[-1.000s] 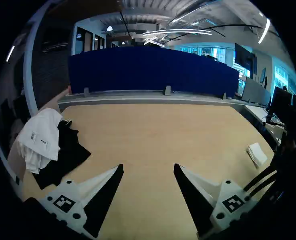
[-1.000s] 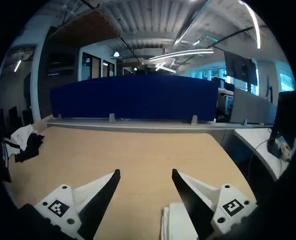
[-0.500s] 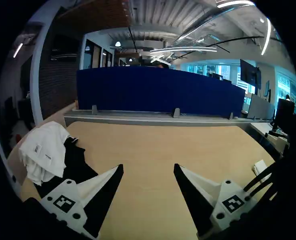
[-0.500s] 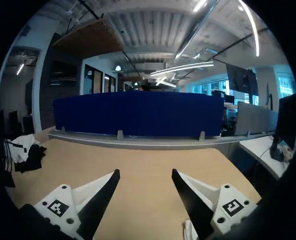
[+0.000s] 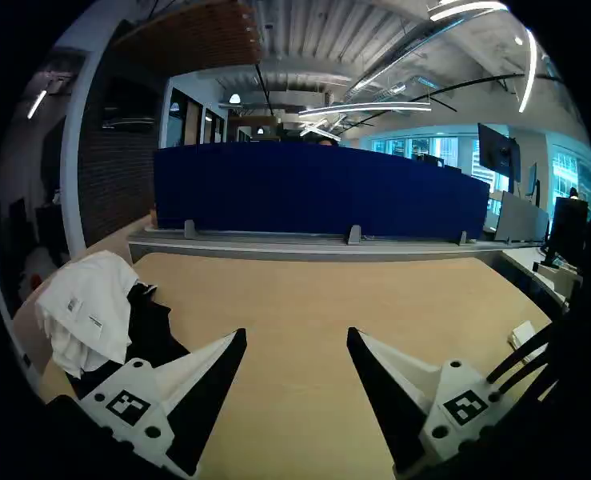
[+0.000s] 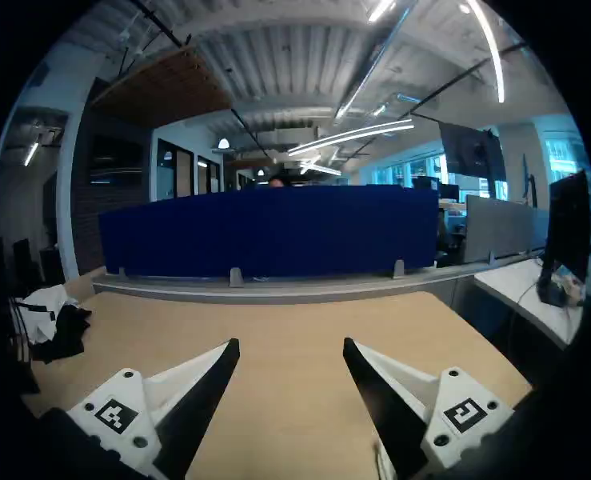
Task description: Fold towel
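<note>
My left gripper (image 5: 295, 330) and my right gripper (image 6: 289, 342) hang above the near edge of the table (image 5: 311, 288), jaws apart and holding nothing. The white towel (image 5: 87, 308) lies crumpled at the table's left edge, on a black cloth (image 5: 157, 336). A blue partition (image 5: 319, 192) lines the table's far edge.

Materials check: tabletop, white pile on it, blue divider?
Tabletop: looks like light wood laminate, matte, even tone. White pile: soft cloth, creased, draped over black fabric. Blue divider: probably fabric-covered panel, no glare.
</note>
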